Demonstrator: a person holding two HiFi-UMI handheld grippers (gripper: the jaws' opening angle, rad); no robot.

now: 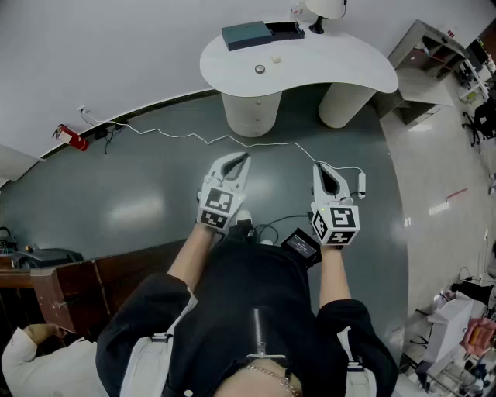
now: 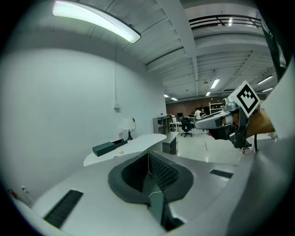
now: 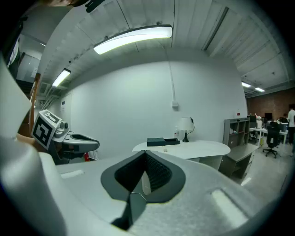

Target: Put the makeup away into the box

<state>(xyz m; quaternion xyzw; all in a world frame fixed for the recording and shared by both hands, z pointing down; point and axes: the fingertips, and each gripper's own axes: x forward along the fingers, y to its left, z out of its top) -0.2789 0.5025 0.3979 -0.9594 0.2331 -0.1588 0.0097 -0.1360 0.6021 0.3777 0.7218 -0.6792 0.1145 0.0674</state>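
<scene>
- Dark box [image 1: 246, 35] lying flat near the far edge of a white curved table [image 1: 349, 70], long side running left to right in the head view, with a black tray [image 1: 284, 30] touching its right end.
- Makeup, by judgement, two small round pieces on the tabletop just in front of the box: a darker piece [image 1: 260, 69] and a paler piece [image 1: 277, 59], set apart from each other, too small to identify further.
- Neither piece in the box yet; task judged not begun.
- Left gripper [image 1: 236, 159], jaws pressed together with nothing between them, pointing ahead toward the table.
- Right gripper [image 1: 325, 172], jaws likewise closed and empty, held beside the left one.
- Both grippers well apart from the table, with open floor between.
- Box and pieces straight ahead of the left gripper and ahead-left of the right gripper, so the left hand judged a little better placed for the first reach.
- Table lamp [image 1: 322, 12] at the back of the table, right of the tray.
- Dark glossy floor [image 1: 139, 201], with a thin white cable [image 1: 178, 136] snaking across it in front of the table's two round legs.
- Plain white wall behind; shelves [image 1: 434, 46] to the right, open office space beyond.
</scene>
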